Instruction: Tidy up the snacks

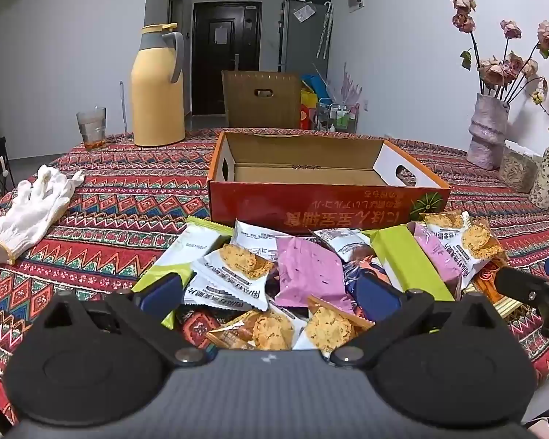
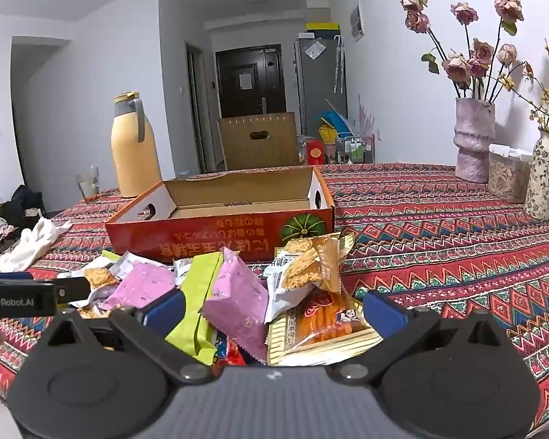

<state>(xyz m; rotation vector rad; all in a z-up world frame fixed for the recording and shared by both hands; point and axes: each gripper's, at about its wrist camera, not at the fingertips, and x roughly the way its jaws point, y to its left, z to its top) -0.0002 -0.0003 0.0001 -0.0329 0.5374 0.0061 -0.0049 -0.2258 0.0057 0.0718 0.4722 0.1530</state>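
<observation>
A heap of snack packets lies on the patterned tabletop, just in front of an open orange box whose inside shows only bare cardboard. The left tongs are spread wide over the near side of the heap, one blue finger beside a green-and-white packet, the other by a pink packet, gripping nothing. The right tongs are likewise wide apart (nothing between them is clamped), straddling a second pink packet, a lime green one and an orange packet. A white glove lies left of the heap; a yellow jug and a glass stand behind it.
</observation>
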